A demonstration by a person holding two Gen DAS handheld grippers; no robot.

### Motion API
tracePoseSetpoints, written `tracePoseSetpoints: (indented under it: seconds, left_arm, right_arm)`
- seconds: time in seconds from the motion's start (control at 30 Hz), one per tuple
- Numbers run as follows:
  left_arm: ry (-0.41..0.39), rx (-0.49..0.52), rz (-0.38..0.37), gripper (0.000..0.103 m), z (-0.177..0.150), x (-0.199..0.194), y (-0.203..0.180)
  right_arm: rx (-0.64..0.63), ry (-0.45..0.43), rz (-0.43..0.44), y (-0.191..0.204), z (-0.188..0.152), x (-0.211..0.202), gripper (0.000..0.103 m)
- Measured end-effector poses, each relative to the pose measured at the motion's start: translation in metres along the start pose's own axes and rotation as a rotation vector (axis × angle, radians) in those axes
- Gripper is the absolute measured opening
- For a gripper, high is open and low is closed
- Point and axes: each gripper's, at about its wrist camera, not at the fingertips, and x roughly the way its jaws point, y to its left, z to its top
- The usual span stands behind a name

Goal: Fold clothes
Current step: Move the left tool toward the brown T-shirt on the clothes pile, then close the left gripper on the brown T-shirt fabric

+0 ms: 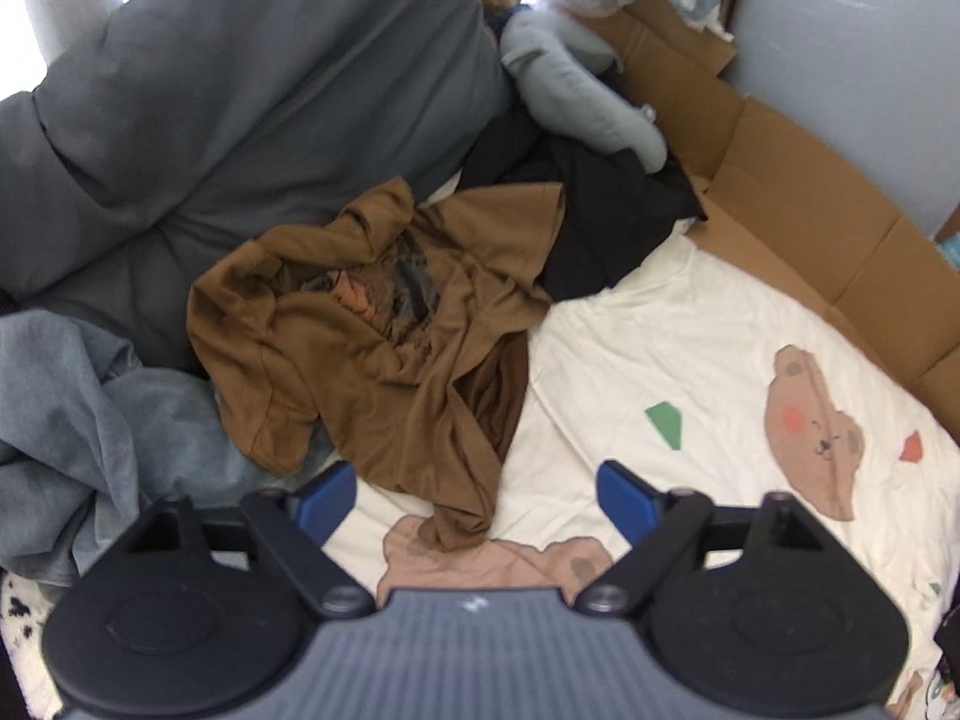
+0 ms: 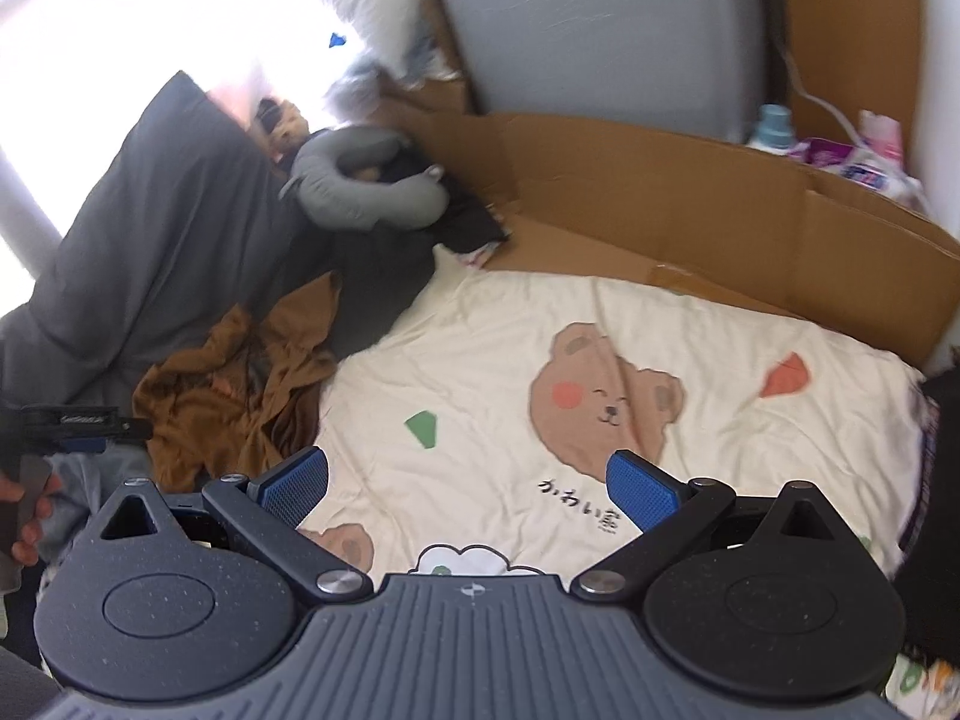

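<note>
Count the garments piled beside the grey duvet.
3: a crumpled brown t-shirt in the middle, a black garment behind it, and a grey-blue garment at left. More may be hidden underneath.

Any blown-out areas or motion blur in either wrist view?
Left wrist view: window at top left blown out, brown garment fairly sharp. Right wrist view: window glare washes out the upper left, far clutter around the grey neck pillow smeared; fisheye bending in both.

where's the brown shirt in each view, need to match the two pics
Left wrist view: the brown shirt lies crumpled at centre, just ahead of the open left gripper.
Right wrist view: the brown shirt is at left of centre, beside the cream bedsheet.
Shared landmark: the green patch printed on the bedsheet.
</note>
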Motion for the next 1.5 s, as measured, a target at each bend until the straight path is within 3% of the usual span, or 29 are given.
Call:
tracePoseSetpoints:
  seconds: [0.33,0.6,0.67,0.97,1.13,1.23,1.33,1.4,1.47,1.5]
  left_arm:
    - [0.021,-0.075,0.012,0.082,-0.008,0.061,0.017]
    - [0.043,-0.136,0.042,0.081,-0.037,0.120,0.033]
    - [0.040,-0.128,0.049,0.076,-0.043,0.131,0.033]
    - [0.051,-0.059,0.020,0.080,-0.070,0.182,0.023]
    - [0.024,-0.042,0.034,0.080,-0.085,0.205,0.024]
    - [0.009,-0.038,0.035,0.079,-0.093,0.216,0.026]
    - [-0.008,-0.034,0.010,0.074,-0.096,0.218,0.026]
    - [-0.017,-0.001,0.003,0.064,-0.096,0.219,0.022]
    - [-0.018,0.014,-0.020,0.040,-0.095,0.219,0.020]
    - [-0.018,0.021,-0.031,0.036,-0.095,0.219,0.018]
  right_arm:
    - [-0.143,0.101,0.094,0.009,0.008,0.072,0.101]
    - [-0.228,0.174,0.213,0.018,-0.017,0.150,0.101]
    - [-0.243,0.178,0.236,0.022,-0.026,0.166,0.101]
    - [-0.247,0.167,0.336,0.032,-0.057,0.213,0.101]
    - [-0.204,0.120,0.374,0.032,-0.078,0.225,0.101]
    - [-0.210,0.136,0.385,0.033,-0.093,0.231,0.101]
    - [-0.212,0.138,0.386,0.030,-0.103,0.232,0.101]
    - [-0.196,0.127,0.376,0.026,-0.107,0.232,0.101]
    - [-0.158,0.123,0.375,0.019,-0.106,0.232,0.101]
    - [-0.136,0.118,0.373,0.016,-0.106,0.231,0.101]
